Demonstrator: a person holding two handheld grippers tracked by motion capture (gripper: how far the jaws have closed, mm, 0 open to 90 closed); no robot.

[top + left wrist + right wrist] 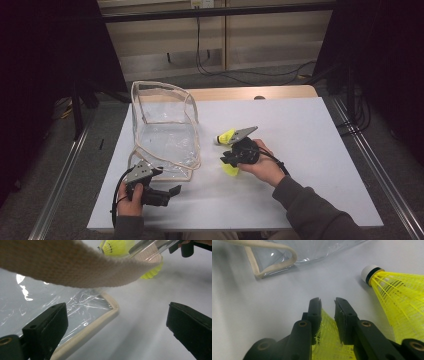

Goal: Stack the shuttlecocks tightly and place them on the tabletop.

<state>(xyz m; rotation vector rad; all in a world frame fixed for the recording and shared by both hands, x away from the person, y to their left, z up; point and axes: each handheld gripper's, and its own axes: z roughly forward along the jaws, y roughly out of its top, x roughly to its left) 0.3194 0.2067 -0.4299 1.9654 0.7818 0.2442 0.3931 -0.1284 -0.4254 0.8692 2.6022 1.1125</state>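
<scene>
A yellow mesh shuttlecock (230,170) lies low on the white table (310,150), and my right gripper (227,159) is shut on its skirt (329,345); the jaws stand a narrow gap apart with the mesh between them. A second yellow shuttlecock (226,136) with a white cork lies just beyond it, large at the right of the right gripper view (402,300). My left gripper (171,194) is open near the table's front left, its jaws wide apart (117,322) with nothing between them. It points at the front corner of a clear plastic bag (165,130).
The clear bag with beige trim (75,307) stands open at the table's left middle, and its strap (82,272) crosses the top of the left gripper view. A wooden strip (240,93) borders the table's far edge. Cables run along the floor behind.
</scene>
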